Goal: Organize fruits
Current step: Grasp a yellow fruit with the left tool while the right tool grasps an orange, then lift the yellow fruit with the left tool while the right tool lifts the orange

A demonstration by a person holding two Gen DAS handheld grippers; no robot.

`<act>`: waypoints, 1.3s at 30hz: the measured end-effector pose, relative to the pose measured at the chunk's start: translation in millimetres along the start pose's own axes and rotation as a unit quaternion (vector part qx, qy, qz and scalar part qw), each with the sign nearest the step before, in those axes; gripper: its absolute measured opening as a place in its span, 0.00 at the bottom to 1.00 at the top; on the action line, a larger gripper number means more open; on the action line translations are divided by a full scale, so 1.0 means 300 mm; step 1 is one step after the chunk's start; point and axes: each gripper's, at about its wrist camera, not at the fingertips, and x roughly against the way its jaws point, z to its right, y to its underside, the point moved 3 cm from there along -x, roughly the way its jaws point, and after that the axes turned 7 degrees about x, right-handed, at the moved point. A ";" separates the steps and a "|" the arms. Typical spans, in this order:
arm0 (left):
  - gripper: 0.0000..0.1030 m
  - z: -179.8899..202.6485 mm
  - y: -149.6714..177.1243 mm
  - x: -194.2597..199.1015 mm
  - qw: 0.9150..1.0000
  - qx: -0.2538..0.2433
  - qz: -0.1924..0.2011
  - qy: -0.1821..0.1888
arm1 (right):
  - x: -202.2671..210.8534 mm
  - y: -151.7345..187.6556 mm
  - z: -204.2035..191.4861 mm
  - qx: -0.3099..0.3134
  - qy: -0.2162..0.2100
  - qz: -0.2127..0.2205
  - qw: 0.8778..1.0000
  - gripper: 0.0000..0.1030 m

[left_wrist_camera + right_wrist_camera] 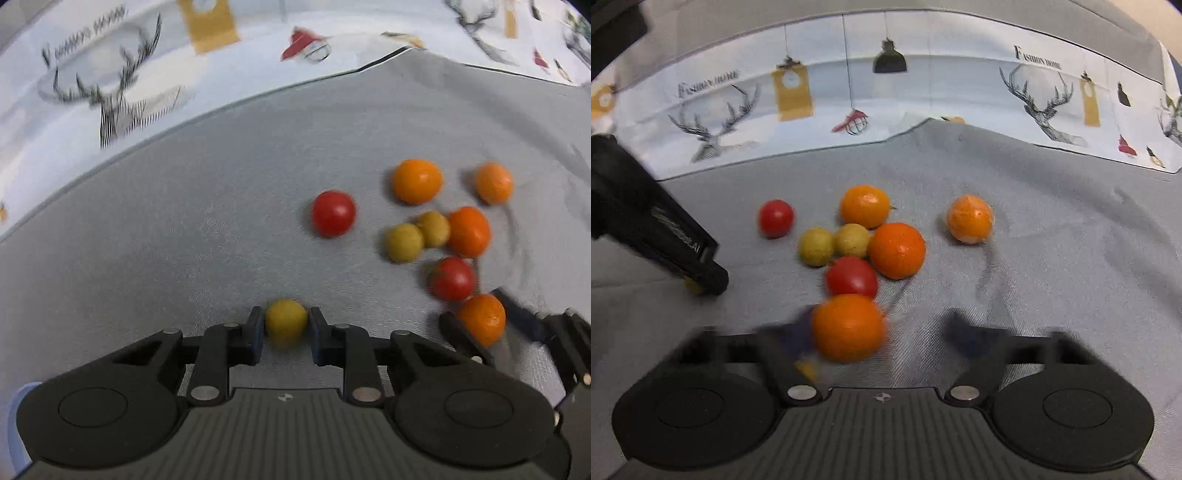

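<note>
Several small round fruits lie on a grey cloth [184, 229]. My left gripper [286, 334] is shut on a yellow fruit [286, 319] just above the cloth. My right gripper [879, 339] is open, its blurred jaws wide apart around an orange fruit [847, 326] that sits against the left jaw; this orange fruit shows in the left wrist view too [482, 317]. Ahead lie a red fruit [851, 277], two yellow-green fruits [816, 246], an orange fruit [897, 250], another orange fruit [865, 206], a third [969, 218], and a lone red fruit [775, 218].
The grey cloth lies on a white tablecloth [923, 92] printed with deer heads and lamps. The left gripper's body [646, 218] reaches in at the left of the right wrist view. The cloth has wrinkles [1015, 280] at the right.
</note>
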 end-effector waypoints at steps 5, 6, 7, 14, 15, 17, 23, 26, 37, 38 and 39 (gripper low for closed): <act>0.26 0.024 0.046 0.130 1.000 0.006 0.011 0.015 | 0.075 -0.021 -0.018 0.015 0.018 0.004 1.000 0.37; 0.26 0.023 0.062 0.175 1.000 0.010 0.016 0.017 | 0.109 -0.039 -0.007 0.011 0.028 0.022 0.999 0.37; 0.26 0.017 0.082 0.227 1.000 0.014 0.021 0.017 | 0.143 -0.055 0.002 0.011 0.036 0.038 0.999 0.37; 0.27 -0.081 0.287 0.541 0.998 0.055 0.013 0.007 | 0.415 -0.023 0.067 0.002 0.040 0.057 0.998 0.37; 0.27 -0.109 0.328 0.589 0.998 0.066 0.014 0.005 | 0.468 -0.002 0.070 0.003 0.035 0.054 0.998 0.37; 0.27 -0.155 0.394 0.664 0.997 0.081 0.018 0.001 | 0.555 0.024 0.065 0.005 0.026 0.056 0.998 0.37; 0.27 -0.283 0.613 0.872 0.992 0.118 0.037 -0.033 | 0.797 0.044 -0.024 0.005 -0.025 0.072 0.997 0.37; 0.27 -0.333 0.707 0.942 0.988 0.143 0.045 -0.037 | 0.888 0.021 -0.104 -0.004 -0.079 0.076 0.994 0.37; 0.27 -0.398 0.994 1.141 0.975 0.199 0.098 -0.018 | 1.145 0.086 -0.370 0.031 -0.193 0.055 0.979 0.37; 0.27 -0.401 1.009 1.159 0.974 0.202 0.105 -0.014 | 1.159 0.090 -0.380 0.036 -0.192 0.057 0.979 0.37; 0.27 -0.398 1.017 1.169 0.973 0.203 0.111 -0.012 | 1.175 0.093 -0.386 0.041 -0.190 0.060 0.979 0.37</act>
